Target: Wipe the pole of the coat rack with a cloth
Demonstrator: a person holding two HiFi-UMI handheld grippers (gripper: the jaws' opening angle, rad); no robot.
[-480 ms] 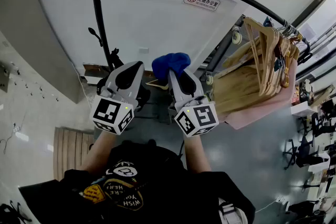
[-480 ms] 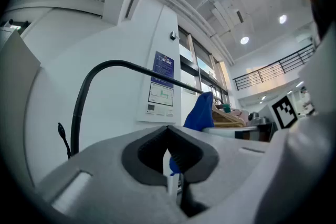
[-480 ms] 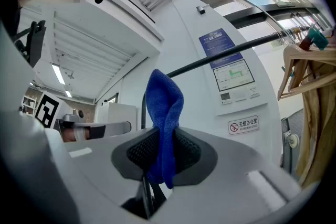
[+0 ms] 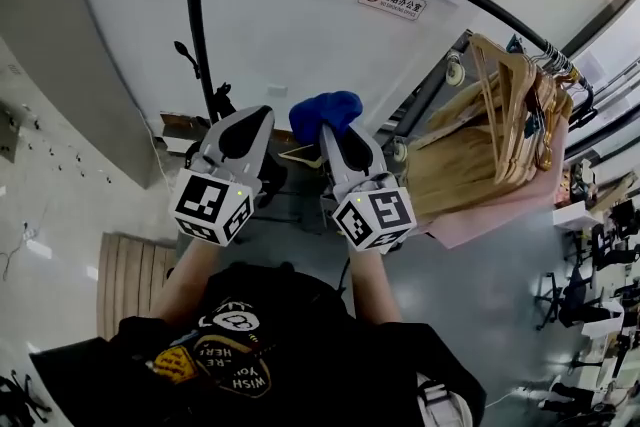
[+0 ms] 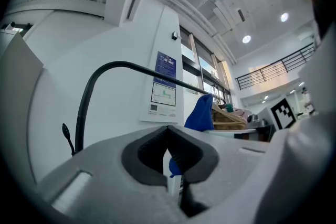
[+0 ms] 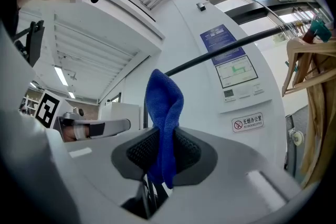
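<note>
The coat rack's black pole [image 4: 196,25] rises beyond my left gripper, bends over at the top and runs right toward the hangers; it also shows as the pole [image 5: 80,113] and the pole [image 6: 226,51]. A blue cloth [image 4: 326,112] sticks up out of my right gripper [image 4: 335,137], which is shut on it. In the right gripper view the cloth [image 6: 165,107] stands folded between the jaws of the right gripper [image 6: 163,139]. My left gripper [image 4: 248,127] is beside it, shut with nothing held. In the left gripper view, the left gripper [image 5: 168,129] has the cloth [image 5: 201,113] to its right. Both grippers are short of the pole.
Several wooden hangers [image 4: 500,105] hang bunched on the rail at the right, over a pink surface [image 4: 500,205]. A white wall with a sign [image 4: 391,0] is behind the rack. A small black hook [image 4: 185,55] juts out left of the pole.
Both grippers and the cloth keep nearly the same pose; the whole view has only shifted slightly.
</note>
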